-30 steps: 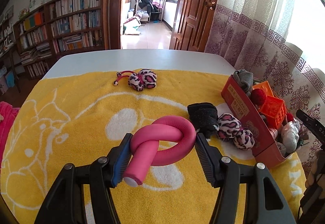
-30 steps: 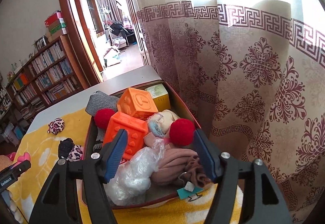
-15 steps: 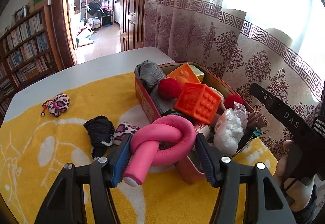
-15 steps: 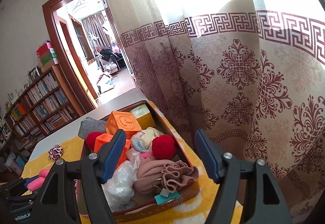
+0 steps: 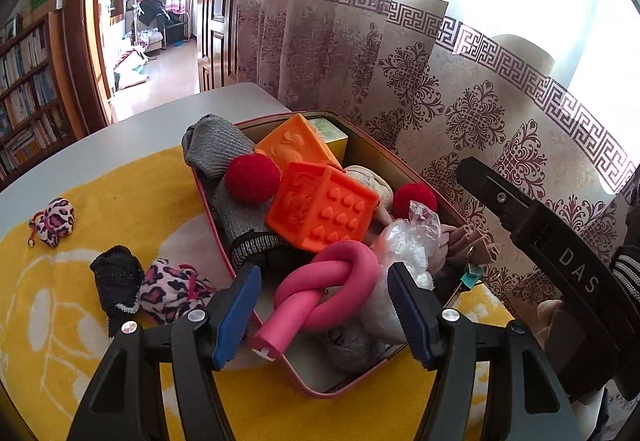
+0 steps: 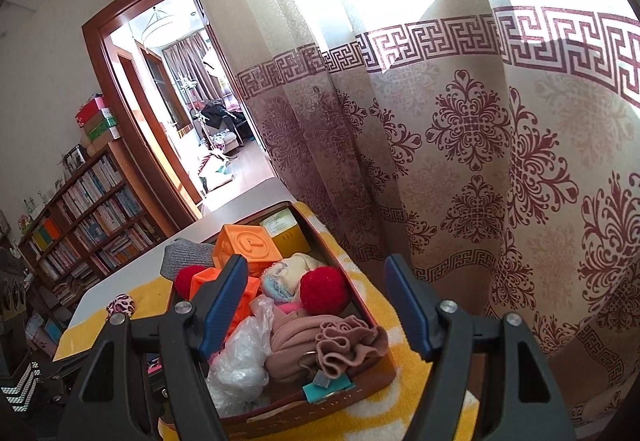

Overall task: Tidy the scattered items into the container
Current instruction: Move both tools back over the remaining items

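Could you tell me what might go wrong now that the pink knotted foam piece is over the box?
The box is heaped, so the pink foam knot, lying between the open left gripper fingers atop the clear plastic bag, may roll out over the near rim. It might also nudge the orange cube. The leopard pouch and black sock still need space.

Grey table — yellow towel spread directly on it.

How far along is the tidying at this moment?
Mostly done: the container already holds orange blocks, red balls and cloths. In hand: the pink knotted tube lies in the container between the open left claw. Left on the towel: two leopard-print items and a black one.
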Tool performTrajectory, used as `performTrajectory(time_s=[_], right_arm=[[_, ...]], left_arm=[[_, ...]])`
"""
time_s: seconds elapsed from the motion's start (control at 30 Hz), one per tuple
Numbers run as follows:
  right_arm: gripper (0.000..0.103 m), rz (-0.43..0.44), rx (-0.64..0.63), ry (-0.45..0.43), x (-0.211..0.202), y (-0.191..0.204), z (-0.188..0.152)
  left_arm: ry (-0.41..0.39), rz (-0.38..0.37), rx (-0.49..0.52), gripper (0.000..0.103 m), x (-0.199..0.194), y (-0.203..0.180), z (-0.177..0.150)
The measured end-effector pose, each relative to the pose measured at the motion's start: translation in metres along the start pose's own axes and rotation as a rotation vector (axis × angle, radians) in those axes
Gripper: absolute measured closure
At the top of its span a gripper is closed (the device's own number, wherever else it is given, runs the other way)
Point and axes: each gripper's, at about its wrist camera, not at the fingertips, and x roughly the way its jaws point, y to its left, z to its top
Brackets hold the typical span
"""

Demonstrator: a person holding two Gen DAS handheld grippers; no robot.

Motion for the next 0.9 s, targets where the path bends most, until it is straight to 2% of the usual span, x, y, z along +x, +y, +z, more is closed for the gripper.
performTrajectory(time_s=[0.23,0.5,0.67,0.9], right_arm=[[0.029,-0.001,-0.022,-0.003,-0.001,0.003,-0.003],[0.029,-0.005,-0.061,-0.003,0.001,0.009,-0.008],[0.029,-0.013,-0.098,-0.004,0.003,0.016,-0.012],[0.029,-0.016,-0.138,-0.008,0.002,0.025,-0.013]], left_arm=[[-0.045,0.06,-0.074,0.036,-0.024,0.036,-0.002],[-0.067,0.168,-0.222,0.036,-0.05,0.11,-0.023],[-0.066,0.209,-0.31,0.036,-0.062,0.148,-0.039],[-0.065,0.242,-0.335,0.036,-0.077,0.175,-0.056]])
